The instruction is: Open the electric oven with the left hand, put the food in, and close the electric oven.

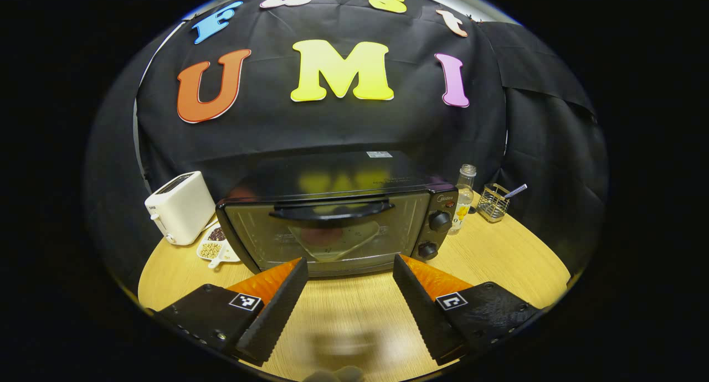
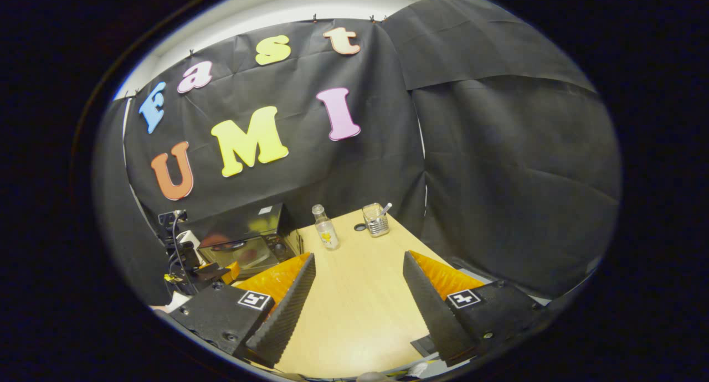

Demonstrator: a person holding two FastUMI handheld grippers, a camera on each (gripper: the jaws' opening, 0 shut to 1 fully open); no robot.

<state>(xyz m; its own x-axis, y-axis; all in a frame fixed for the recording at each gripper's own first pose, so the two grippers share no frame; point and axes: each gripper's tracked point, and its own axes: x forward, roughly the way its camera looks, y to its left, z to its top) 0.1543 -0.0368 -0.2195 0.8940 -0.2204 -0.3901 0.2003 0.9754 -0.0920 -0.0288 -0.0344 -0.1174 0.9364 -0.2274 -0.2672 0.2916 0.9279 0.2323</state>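
Your left gripper (image 1: 350, 299), fingers wide, empty, squares up near the shut oven's (image 1: 338, 227) handle (image 1: 332, 211) to pull; right gripper (image 2: 359, 304) gapes empty, parked clear.

Bare table (image 1: 343, 310) lies open before the oven (image 1: 338, 221), whose door stands closed. A toaster (image 1: 180, 207) and a snack dish (image 1: 216, 249) crowd its left side; a bottle (image 1: 464, 199) and a wire holder (image 1: 493, 202) stand close on its right
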